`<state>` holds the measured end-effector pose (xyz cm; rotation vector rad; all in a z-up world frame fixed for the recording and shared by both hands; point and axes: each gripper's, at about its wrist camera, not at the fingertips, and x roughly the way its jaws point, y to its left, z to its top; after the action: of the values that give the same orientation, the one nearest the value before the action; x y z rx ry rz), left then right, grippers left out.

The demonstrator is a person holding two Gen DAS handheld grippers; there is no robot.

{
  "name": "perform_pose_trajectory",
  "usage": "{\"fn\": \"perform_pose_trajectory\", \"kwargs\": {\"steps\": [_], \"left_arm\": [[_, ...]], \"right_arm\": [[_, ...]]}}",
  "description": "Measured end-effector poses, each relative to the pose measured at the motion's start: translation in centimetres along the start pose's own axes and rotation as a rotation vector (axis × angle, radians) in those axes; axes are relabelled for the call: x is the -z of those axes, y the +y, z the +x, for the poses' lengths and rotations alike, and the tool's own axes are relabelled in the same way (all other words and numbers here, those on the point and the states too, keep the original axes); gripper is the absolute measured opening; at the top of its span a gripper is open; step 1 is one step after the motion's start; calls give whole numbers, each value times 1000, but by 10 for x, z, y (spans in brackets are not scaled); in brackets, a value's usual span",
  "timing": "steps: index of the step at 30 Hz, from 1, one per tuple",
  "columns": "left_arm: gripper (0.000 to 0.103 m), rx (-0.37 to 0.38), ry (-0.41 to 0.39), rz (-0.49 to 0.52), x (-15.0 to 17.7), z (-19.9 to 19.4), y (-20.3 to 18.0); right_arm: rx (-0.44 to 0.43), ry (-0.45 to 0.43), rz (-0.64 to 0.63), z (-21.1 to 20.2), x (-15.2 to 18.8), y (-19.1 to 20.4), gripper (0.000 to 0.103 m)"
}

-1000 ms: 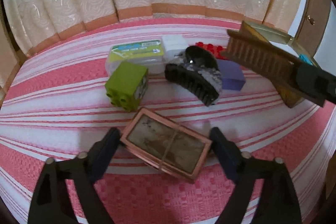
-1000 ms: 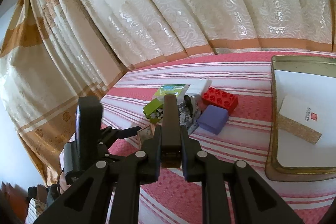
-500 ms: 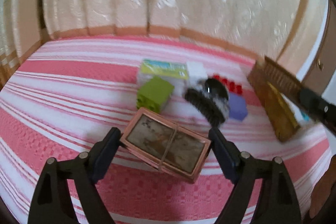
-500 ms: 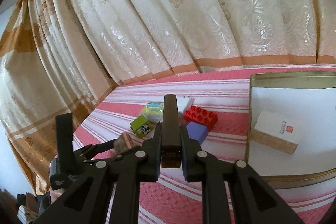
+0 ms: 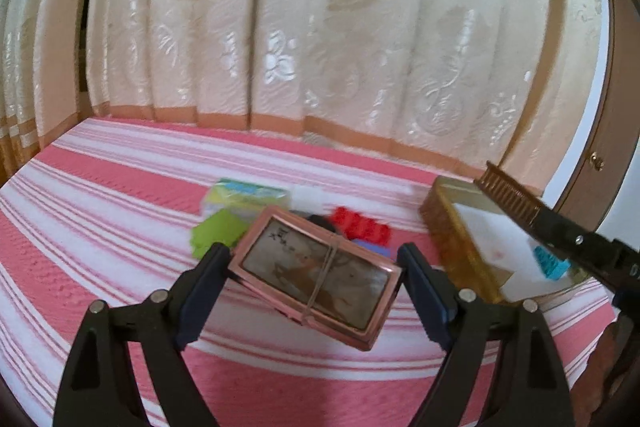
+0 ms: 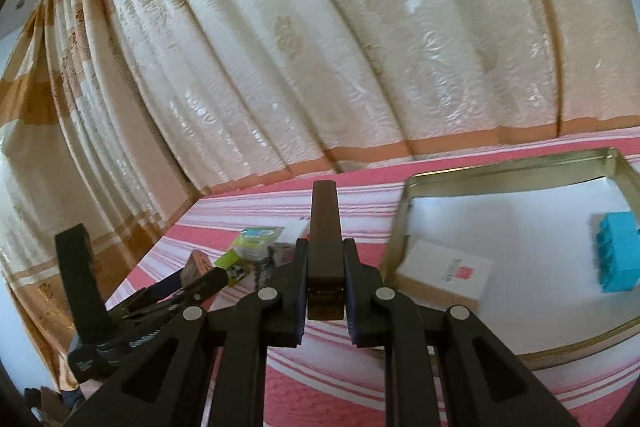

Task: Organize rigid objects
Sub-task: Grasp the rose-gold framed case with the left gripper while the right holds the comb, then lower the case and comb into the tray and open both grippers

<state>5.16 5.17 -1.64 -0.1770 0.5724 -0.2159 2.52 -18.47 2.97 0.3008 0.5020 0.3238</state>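
Observation:
My left gripper (image 5: 314, 261) is shut on a flat copper-rimmed case (image 5: 316, 271), held tilted above the striped bedspread. The case also shows edge-on (image 6: 198, 263) in the right wrist view, at the lower left. My right gripper (image 6: 325, 267) is shut on a brown comb (image 6: 325, 223) that sticks straight forward; the comb (image 5: 508, 195) hangs over the gold tin (image 5: 448, 227). Behind the case lie a green brick (image 5: 216, 231), a red brick (image 5: 362, 227), a green-labelled clear box (image 5: 244, 195) and a white block (image 5: 308, 195). A purple block is mostly hidden.
The gold tin (image 6: 500, 167) lies open on the right with a white card box (image 6: 448, 271) and a turquoise brick (image 6: 618, 251) inside. A cream curtain hangs along the far side of the bed. A wooden cabinet door stands at the far right.
The left gripper has lifted the case off the bedspread and rolled; it now hangs before the pile. The right gripper has carried the comb toward the tin, bringing the turquoise brick into view.

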Motion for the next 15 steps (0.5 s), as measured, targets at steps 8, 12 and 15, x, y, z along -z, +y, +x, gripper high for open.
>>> {"fn": "perform_pose_trajectory", "kwargs": {"steps": [8,12,15], "left_arm": [[86,41,-25,41,-8,5,-53],[86,53,-40,74,-11,7,-81],[86,71,-40,91,-13,10,-100]], "right_arm": [[66,-38,22,-20,-7,-35,17],[93,-55,37,-31,-12,-54,17],[109,-69,56,-38,-16,-68,17]]}}
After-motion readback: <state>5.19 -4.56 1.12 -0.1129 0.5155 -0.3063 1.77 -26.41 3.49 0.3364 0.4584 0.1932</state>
